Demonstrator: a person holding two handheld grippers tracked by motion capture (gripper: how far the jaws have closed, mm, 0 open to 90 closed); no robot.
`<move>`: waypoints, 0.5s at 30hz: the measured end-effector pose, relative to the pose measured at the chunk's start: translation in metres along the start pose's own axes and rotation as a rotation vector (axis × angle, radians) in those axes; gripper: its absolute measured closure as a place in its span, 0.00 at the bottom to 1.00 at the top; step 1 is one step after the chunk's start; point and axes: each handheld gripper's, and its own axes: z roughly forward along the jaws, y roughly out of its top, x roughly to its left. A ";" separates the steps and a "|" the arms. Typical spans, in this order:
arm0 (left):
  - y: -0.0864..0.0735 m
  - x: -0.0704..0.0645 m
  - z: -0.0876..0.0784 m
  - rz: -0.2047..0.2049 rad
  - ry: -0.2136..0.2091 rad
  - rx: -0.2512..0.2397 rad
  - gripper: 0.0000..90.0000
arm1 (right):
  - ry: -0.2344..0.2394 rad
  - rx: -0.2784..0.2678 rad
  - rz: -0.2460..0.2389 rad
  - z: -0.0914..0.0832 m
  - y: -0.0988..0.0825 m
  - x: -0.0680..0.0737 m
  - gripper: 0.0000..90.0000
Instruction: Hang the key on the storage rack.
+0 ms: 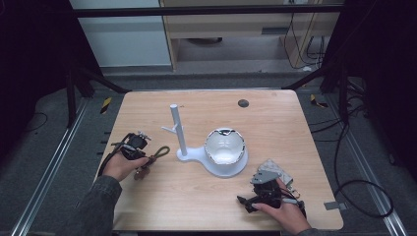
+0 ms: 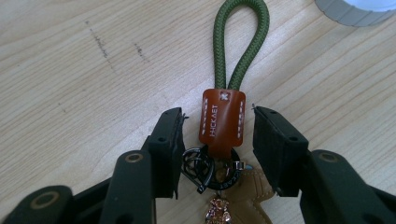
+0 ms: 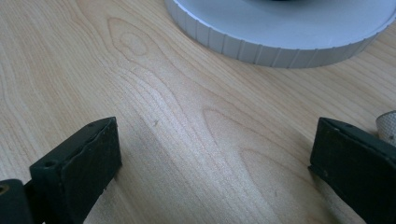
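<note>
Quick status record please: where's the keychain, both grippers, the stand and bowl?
keychain: flat on the table, green cord loop pointing away from the left gripper
left gripper: jaws either side of the brown leather tab, small gaps both sides, not yet pressing
right gripper: wide open, nothing between the jaws, near the stand's base
stand: upright white post with hooks, mid table
bowl: on the stand's base

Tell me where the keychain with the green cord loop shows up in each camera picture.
High view: keychain lies left of centre, at the left gripper.
Left gripper view: centre, brown tab between the jaws, not yet pressed.
Right gripper view: not in it.
Shared landmark: the white stand's ribbed round base.
</note>
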 end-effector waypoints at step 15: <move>0.004 0.003 0.008 0.030 -0.018 0.040 0.66 | 0.000 0.000 0.000 0.000 0.000 0.000 0.02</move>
